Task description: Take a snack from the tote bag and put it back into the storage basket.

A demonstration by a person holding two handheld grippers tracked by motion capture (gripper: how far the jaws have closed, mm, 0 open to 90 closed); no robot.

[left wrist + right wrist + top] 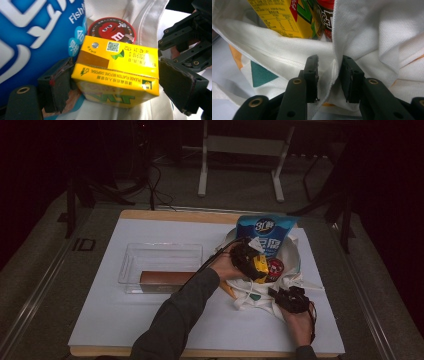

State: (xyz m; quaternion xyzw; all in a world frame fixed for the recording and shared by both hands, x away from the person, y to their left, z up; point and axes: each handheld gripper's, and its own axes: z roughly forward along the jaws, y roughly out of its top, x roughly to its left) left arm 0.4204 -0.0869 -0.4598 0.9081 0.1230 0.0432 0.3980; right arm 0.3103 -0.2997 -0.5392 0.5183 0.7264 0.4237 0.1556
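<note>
Left claw (115,82) pinches one yellow carton (116,75); right claw (328,77) seemingly nips one white bag's (367,37) rim.

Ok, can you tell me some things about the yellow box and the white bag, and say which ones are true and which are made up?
1. The left gripper holds a yellow carton between its jaws. True.
2. The carton is over the clear tray. False: it is at the white cloth bag, far from the tray.
3. A blue pouch stands in the bag. True.
4. The round lid beside the carton is green. False: it is red.
5. The right gripper has the bag's edge between its jaws. True.
6. The clear tray holds nothing. False: a brown box lies in it.
</note>
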